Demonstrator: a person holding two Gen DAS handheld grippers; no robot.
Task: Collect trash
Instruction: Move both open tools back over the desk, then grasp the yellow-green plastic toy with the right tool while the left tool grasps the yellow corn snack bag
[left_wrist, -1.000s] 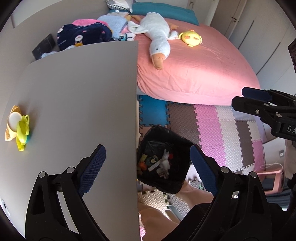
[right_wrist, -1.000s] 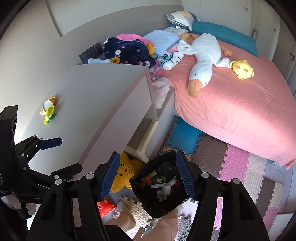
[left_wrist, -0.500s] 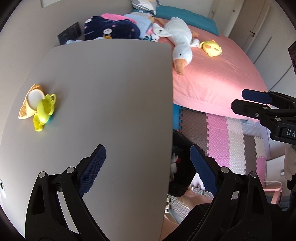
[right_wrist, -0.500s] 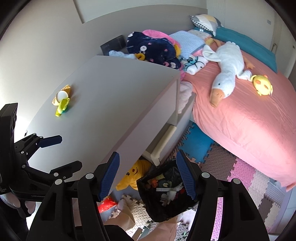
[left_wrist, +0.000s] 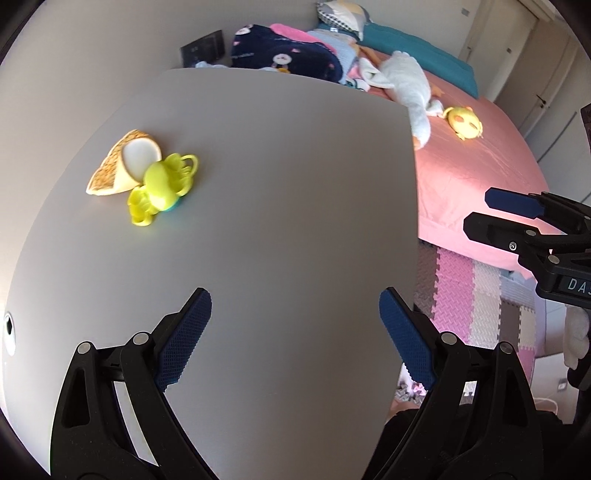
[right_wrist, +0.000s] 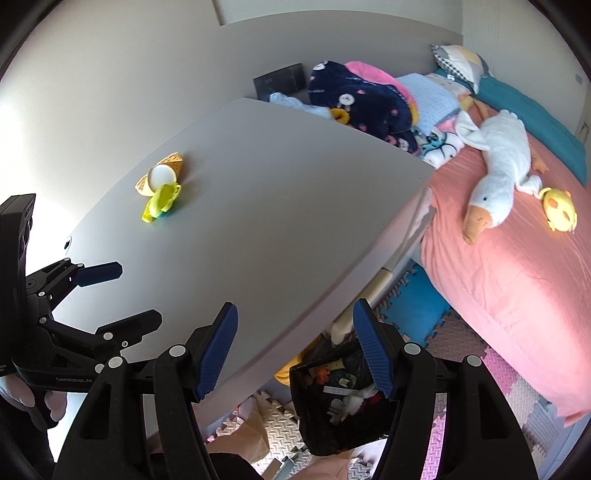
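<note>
A beige paper cone wrapper (left_wrist: 122, 162) and a yellow-green plastic piece (left_wrist: 162, 188) lie together on the grey table top (left_wrist: 277, 166), far left. My left gripper (left_wrist: 294, 299) hovers open over the table, short of them, with nothing between its fingers. My right gripper (right_wrist: 295, 308) is also open and empty, above the table's near edge. Below it on the floor stands a black trash bag (right_wrist: 332, 406) holding several scraps. The right wrist view also shows the wrapper (right_wrist: 162, 173), the plastic piece (right_wrist: 162, 201) and my left gripper (right_wrist: 129, 295).
A pink bed (right_wrist: 498, 288) to the right carries a white goose plush (right_wrist: 495, 173), a yellow chick plush (right_wrist: 559, 208) and piled blankets (right_wrist: 362, 99). Coloured foam mats (left_wrist: 472, 295) cover the floor. A yellow plush (right_wrist: 284, 373) sits under the table. A person's legs show by the bag.
Both grippers have moved left over the table. The wrapper and plastic piece look nearer and larger. The trash bag has dropped out of the left wrist view behind the table edge.
</note>
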